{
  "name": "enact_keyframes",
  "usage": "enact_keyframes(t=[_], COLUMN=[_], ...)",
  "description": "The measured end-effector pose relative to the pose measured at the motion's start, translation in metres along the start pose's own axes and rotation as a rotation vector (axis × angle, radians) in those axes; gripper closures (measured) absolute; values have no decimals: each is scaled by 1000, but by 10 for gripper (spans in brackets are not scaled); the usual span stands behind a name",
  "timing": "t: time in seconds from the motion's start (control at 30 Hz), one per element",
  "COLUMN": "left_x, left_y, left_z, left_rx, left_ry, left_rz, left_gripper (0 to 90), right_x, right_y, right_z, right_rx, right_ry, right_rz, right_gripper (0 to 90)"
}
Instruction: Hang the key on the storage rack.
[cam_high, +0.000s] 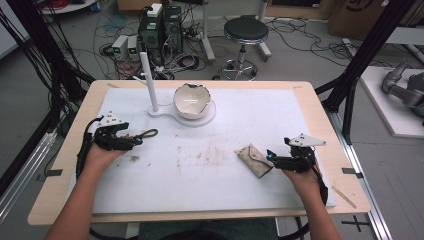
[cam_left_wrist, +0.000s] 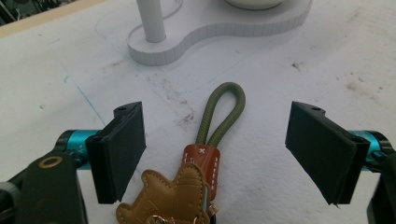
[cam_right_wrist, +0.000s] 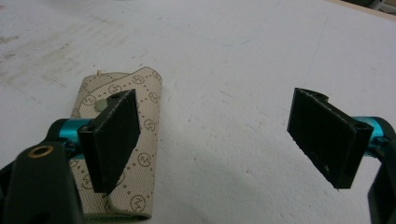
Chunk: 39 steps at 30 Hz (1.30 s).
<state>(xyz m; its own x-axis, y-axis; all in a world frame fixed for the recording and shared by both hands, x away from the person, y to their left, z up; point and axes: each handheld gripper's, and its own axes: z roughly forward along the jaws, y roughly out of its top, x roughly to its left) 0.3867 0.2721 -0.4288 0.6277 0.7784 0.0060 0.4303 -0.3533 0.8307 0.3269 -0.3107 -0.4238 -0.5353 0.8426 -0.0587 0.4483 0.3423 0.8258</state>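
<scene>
Keychain (cam_high: 141, 136) lying on the white mat (cam_high: 240, 185) at table left, olive cord loop pointing right, just ahead of the left gripper (cam_high: 131, 141). Left hand (cam_high: 100, 156) gripping that tool. Beige fabric pouch (cam_high: 254, 160) sitting right of centre, flat, slightly angled; right gripper (cam_high: 272, 158) hovering at its right edge. White stand (cam_high: 170, 111) at the far side: smooth rounded base, thin upright post (cam_high: 148, 82), and a white bowl (cam_high: 191, 101) with a jagged, broken-looking rim sitting on it. Mat is scuffed, with brownish stains mid-table. Wooden table (cam_high: 64, 165) edge showing around the mat.

Left gripper view: left gripper (cam_left_wrist: 215, 149) jaws standing spread wide, flat black pads, teal hardware behind. Keychain (cam_left_wrist: 205, 154) lying between them, touching neither: braided olive rope loop, reddish-brown leather collar with white stitching, tan stitched leather charm at the bottom. Stand base (cam_left_wrist: 224, 32) ridged along its side wall.

Right gripper view: right gripper (cam_right_wrist: 219, 140) jaws spread apart, gripping nothing. Pouch (cam_right_wrist: 135, 154) lying behind the left jaw, partly hidden; woven beige with dotted lines and circular logo print, small round snap. Mat surface grainy.
</scene>
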Motion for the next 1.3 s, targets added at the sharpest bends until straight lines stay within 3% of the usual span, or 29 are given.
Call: enact_keyframes(t=[0.33,0.6,0.8,1.0,1.03,1.1,1.3], left_x=[3,7,5,2,0,-5,-5], left_y=[-4,-11,-13,-13,-12,-10,-8], left_z=[9,21,23,22,22,22,21], left_rx=[56,96,109,110,115,129,134], left_ry=[12,-14,-24,-57,-63,-47,-47], left_rz=[-1,-31,4,54,79,109,109], left_gripper=[266,357,432,630,668,687,705], right_x=[0,-2,-2,-1,-1,0,1], right_y=[-2,-2,-3,-3,-2,-2,-1], right_z=[2,2,2,2,2,3,4], right_rx=[11,15,16,21,20,18,22], right_ry=[3,-2,0,-1,-2,-2,3], right_rz=[-1,-3,-4,-5,-8,-10,-16], right_gripper=[174,174,174,174,174,174,174])
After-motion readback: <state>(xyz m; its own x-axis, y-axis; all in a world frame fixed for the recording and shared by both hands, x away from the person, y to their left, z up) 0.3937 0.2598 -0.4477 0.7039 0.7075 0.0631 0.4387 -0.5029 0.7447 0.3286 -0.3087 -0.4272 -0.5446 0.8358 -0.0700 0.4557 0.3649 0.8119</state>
